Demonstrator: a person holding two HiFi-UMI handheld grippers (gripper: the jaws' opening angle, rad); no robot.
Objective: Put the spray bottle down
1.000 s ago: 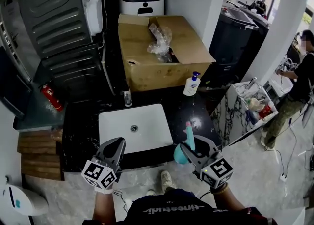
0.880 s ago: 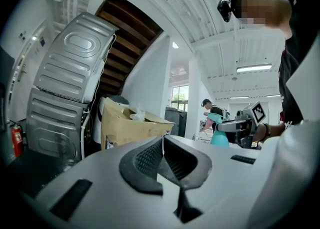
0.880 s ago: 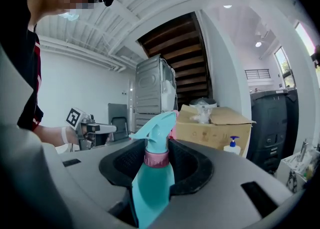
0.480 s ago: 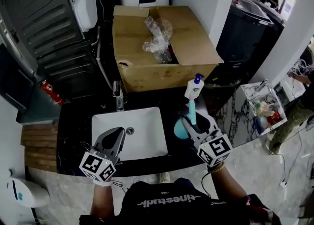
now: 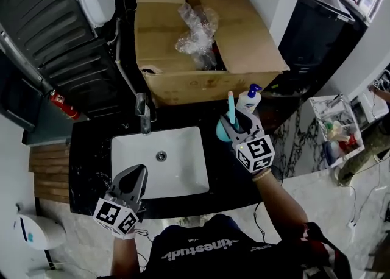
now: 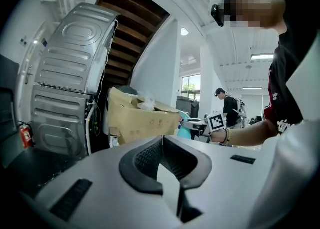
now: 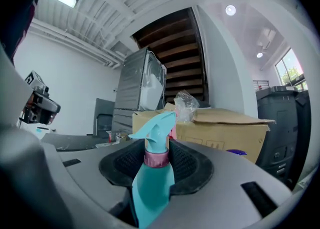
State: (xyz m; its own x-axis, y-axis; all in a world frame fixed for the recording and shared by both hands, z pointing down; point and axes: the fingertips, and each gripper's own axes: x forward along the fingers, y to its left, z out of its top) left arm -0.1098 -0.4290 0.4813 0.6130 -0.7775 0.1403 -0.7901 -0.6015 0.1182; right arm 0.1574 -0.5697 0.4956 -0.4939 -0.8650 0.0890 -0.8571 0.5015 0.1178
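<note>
A teal spray bottle [image 5: 223, 131] with a pink collar stands upright between the jaws of my right gripper [image 5: 236, 122], which is shut on its neck. It hangs over the black counter [image 5: 91, 162] to the right of the white sink [image 5: 183, 174], close to a white pump bottle [image 5: 250, 98]. Whether its base touches the counter is hidden. In the right gripper view the spray bottle [image 7: 152, 183] fills the gap of the right gripper [image 7: 156, 143]. My left gripper [image 5: 139, 171] is shut and empty at the sink's front edge. Its own view shows the left gripper [image 6: 161, 140] with tips together and the spray bottle [image 6: 185, 130] far off.
An open cardboard box [image 5: 244, 34] with crumpled plastic stands behind the counter. A faucet [image 5: 144, 116] rises at the sink's back edge. A grey appliance [image 5: 67, 40] and a red fire extinguisher [image 5: 64, 106] are at left, and a cluttered white cart [image 5: 338, 131] at right.
My right gripper has carried the spray bottle from the counter's front edge back towards the box, beside the white pump bottle. My left gripper has shifted a little to the left along the front.
</note>
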